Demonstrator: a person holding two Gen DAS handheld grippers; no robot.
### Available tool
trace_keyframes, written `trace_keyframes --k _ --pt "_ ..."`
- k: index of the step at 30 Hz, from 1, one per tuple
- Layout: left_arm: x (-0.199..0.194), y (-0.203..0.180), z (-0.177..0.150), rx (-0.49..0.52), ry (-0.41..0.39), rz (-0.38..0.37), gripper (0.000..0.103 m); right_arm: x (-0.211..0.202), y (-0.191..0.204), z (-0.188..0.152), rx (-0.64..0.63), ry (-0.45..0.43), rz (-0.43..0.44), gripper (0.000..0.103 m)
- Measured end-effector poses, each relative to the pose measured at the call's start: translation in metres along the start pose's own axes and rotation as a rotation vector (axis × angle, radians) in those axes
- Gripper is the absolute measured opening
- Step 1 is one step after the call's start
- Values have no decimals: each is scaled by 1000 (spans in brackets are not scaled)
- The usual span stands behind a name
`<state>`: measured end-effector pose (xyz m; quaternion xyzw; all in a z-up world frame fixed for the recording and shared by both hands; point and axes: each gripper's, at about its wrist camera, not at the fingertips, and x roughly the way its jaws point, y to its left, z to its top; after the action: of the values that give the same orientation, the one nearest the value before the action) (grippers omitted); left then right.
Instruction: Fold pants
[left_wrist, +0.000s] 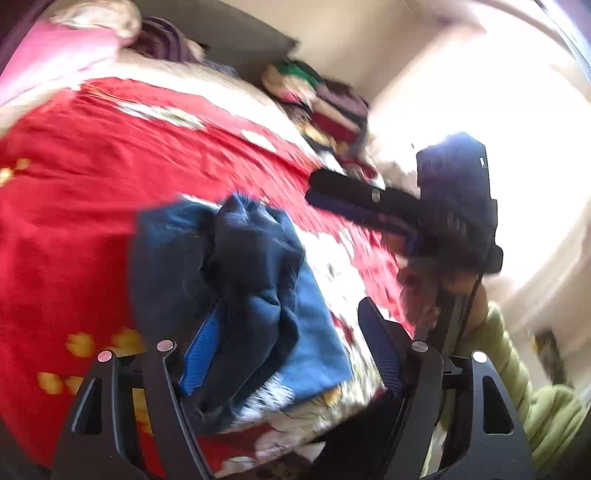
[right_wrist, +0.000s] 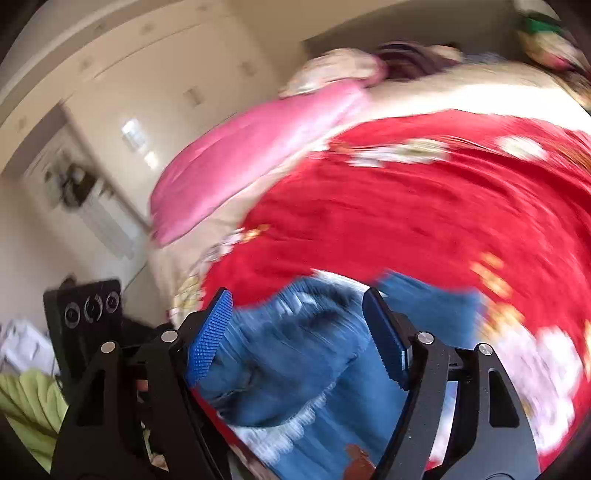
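Blue jeans (left_wrist: 258, 280) lie crumpled on a red flowered bedspread (left_wrist: 92, 184). In the left wrist view my left gripper (left_wrist: 291, 347) is open above the near part of the jeans, with bunched denim between its blue pads (left_wrist: 201, 354). My right gripper (left_wrist: 325, 188) shows there from the side at the right, held above the bed. In the right wrist view my right gripper (right_wrist: 299, 332) is open over the jeans (right_wrist: 295, 350), which lie between and below its pads (right_wrist: 208, 336). Both views are motion-blurred.
A pink pillow (right_wrist: 240, 158) lies at the bed's far side. A pile of folded clothes (left_wrist: 321, 107) sits at the bed's far right. White wardrobe doors (right_wrist: 147, 92) and a black device (right_wrist: 88, 306) stand left of the bed. A green sleeve (left_wrist: 517, 376) is at the right.
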<state>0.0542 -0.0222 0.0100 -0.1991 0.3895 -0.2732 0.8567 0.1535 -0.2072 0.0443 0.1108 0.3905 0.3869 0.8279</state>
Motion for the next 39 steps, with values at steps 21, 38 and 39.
trace_keyframes --k 21,38,39 --pt "22 -45 -40 202 90 109 77 37 -32 -51 97 94 -178 48" --pt "-43 8 14 125 -58 291 98 -59 23 -75 -96 -105 -228 81" --pt "-43 12 20 114 -59 291 98 -58 30 -80 -125 -97 -231 81"
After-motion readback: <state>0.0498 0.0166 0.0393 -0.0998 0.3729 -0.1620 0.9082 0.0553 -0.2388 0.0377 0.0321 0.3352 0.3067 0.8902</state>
